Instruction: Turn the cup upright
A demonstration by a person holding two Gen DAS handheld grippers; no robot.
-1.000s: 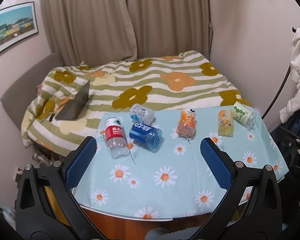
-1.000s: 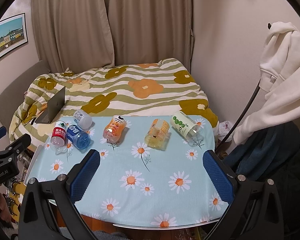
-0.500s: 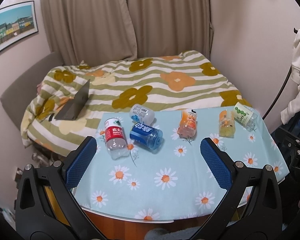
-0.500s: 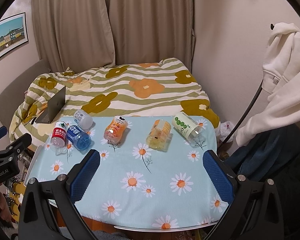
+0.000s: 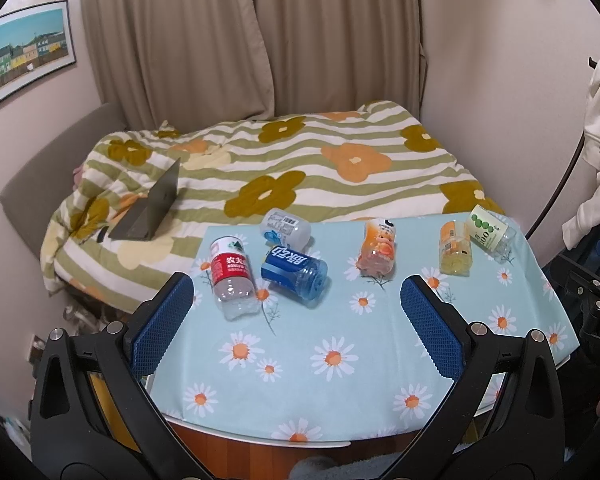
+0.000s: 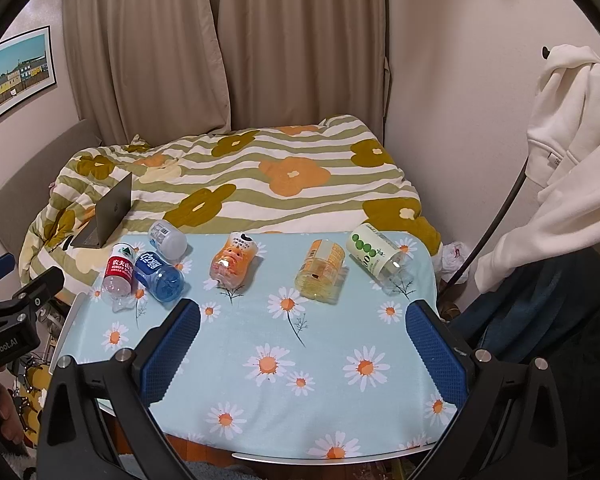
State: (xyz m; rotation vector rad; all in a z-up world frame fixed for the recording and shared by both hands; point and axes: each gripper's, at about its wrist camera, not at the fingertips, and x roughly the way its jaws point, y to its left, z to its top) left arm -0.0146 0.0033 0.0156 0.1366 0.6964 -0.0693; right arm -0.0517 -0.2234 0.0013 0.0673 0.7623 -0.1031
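Several cut-bottle cups lie on their sides along the far half of a table with a daisy cloth (image 5: 340,360): a red-label cup (image 5: 231,272), a blue-label cup (image 5: 294,272), a clear white-label cup (image 5: 286,229), an orange cartoon cup (image 5: 376,249), a yellow-orange cup (image 5: 455,248) and a green-dot cup (image 5: 490,232). In the right wrist view they show as red (image 6: 119,272), blue (image 6: 159,276), clear (image 6: 167,238), cartoon (image 6: 234,262), yellow (image 6: 320,270) and green-dot (image 6: 376,256). My left gripper (image 5: 296,320) and right gripper (image 6: 304,344) are open and empty, above the near table edge.
A bed with a striped flower quilt (image 5: 300,168) lies behind the table, with a laptop (image 5: 152,208) on it. A white garment (image 6: 560,160) hangs at the right. The left gripper body (image 6: 12,320) shows at the right view's left edge.
Both grippers have drifted slightly; the table and cups sit a little lower in the views. The cups have not moved and both grippers stay open.
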